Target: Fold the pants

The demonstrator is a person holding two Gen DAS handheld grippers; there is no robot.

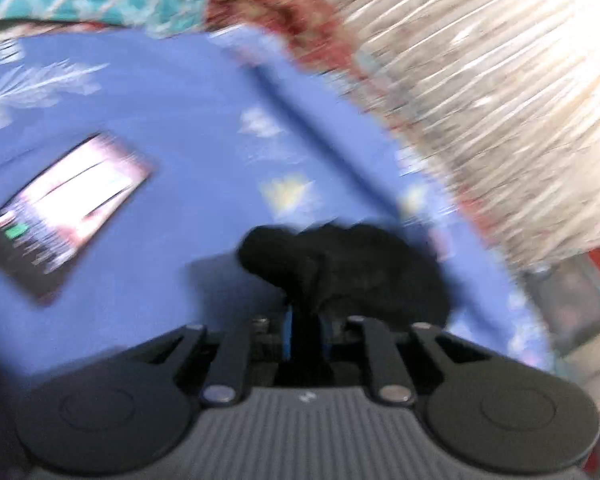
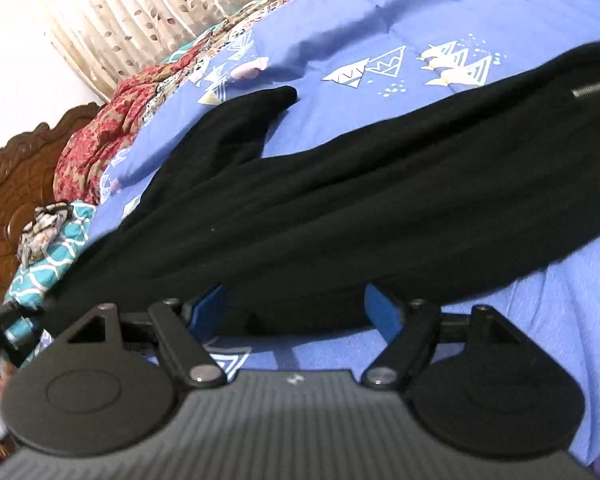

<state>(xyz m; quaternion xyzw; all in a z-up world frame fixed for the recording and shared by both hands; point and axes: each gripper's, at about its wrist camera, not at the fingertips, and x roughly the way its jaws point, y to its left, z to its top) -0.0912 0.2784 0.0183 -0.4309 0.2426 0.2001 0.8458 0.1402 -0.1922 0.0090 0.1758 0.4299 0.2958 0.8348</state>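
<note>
Pants (image 2: pixel 380 192): left claw (image 1: pixel 306 328) pinches a bunch; right claw (image 2: pixel 296 312) gapes wide beside them.

Black gripper (image 2: pixel 296 312), blue pads (image 2: pixel 382 312)

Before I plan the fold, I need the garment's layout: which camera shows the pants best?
The right wrist view: the pants lie stretched across the blue bedsheet, sharp. The blurred left wrist view shows only a black bunch pinched in the left tool.

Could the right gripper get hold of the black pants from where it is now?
Probably yes: the right gripper is open, its blue pads either side of the black pants' near edge on the blue bedsheet, nothing between.
</note>
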